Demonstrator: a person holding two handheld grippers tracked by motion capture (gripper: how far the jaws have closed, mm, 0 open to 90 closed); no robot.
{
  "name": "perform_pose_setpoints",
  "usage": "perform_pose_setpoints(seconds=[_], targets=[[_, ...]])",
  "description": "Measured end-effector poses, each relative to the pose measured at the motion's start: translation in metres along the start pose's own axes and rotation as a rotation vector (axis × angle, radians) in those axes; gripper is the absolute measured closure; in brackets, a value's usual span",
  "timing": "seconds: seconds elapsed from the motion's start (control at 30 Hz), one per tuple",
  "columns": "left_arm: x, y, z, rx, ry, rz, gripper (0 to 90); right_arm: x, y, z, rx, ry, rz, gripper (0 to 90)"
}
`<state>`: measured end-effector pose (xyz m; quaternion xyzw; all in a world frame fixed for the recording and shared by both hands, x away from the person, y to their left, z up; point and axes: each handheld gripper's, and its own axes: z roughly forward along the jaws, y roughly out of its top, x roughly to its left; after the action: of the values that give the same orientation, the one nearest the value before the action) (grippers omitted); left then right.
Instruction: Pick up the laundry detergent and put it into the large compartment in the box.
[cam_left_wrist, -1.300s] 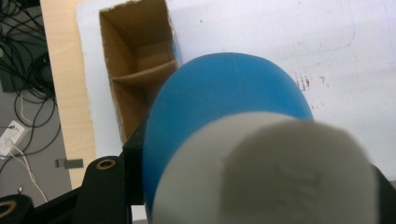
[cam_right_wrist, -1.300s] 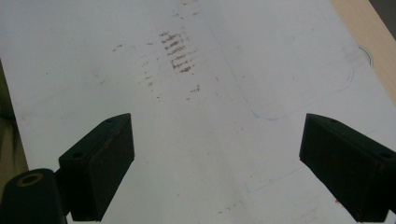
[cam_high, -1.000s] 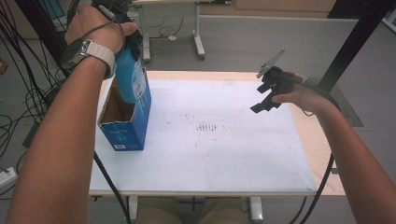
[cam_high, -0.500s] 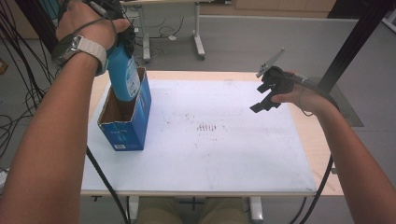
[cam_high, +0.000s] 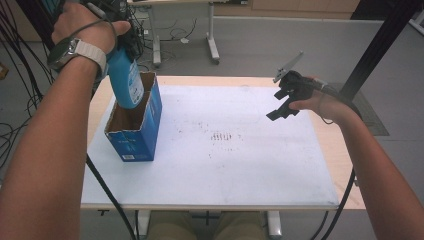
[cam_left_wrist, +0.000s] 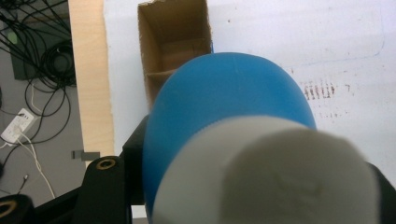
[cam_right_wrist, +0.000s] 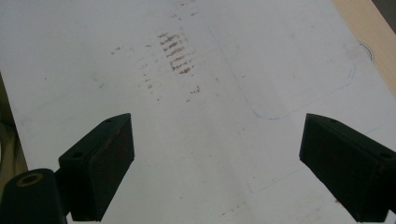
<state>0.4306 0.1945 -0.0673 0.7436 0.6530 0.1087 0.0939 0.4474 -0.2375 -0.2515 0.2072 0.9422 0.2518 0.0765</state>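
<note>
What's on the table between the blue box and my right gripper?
Nothing stands there. In the high view the white sheet between the blue box and the right gripper carries only faint brown smudge marks.

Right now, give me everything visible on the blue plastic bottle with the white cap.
The blue plastic bottle with the white cap looks smooth and rounded, with a printed label on its side. It stands near upright, slightly tilted, cap end up, its lower end at the open top of the blue cardboard box. The left gripper is clamped on its upper part, lifted above the table. Contents cannot be told.
</note>
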Motion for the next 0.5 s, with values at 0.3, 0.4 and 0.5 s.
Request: perform_pose_setpoints(seconds=[0.3, 0.4, 0.5], targets=[[0.008, 0.0, 0.007, -0.008, 0.006, -0.013, 39.9, 0.001, 0.001, 0.002, 0.007, 0.001, 0.005, 10.0], [0.011, -0.001, 0.01, -0.011, 0.001, -0.019, 39.9, 0.002, 0.0, 0.003, 0.013, 0.001, 0.006, 9.9], [0.014, -0.002, 0.014, -0.01, 0.002, -0.02, 39.8, 0.002, 0.0, 0.003, 0.016, 0.0, 0.014, 10.0]])
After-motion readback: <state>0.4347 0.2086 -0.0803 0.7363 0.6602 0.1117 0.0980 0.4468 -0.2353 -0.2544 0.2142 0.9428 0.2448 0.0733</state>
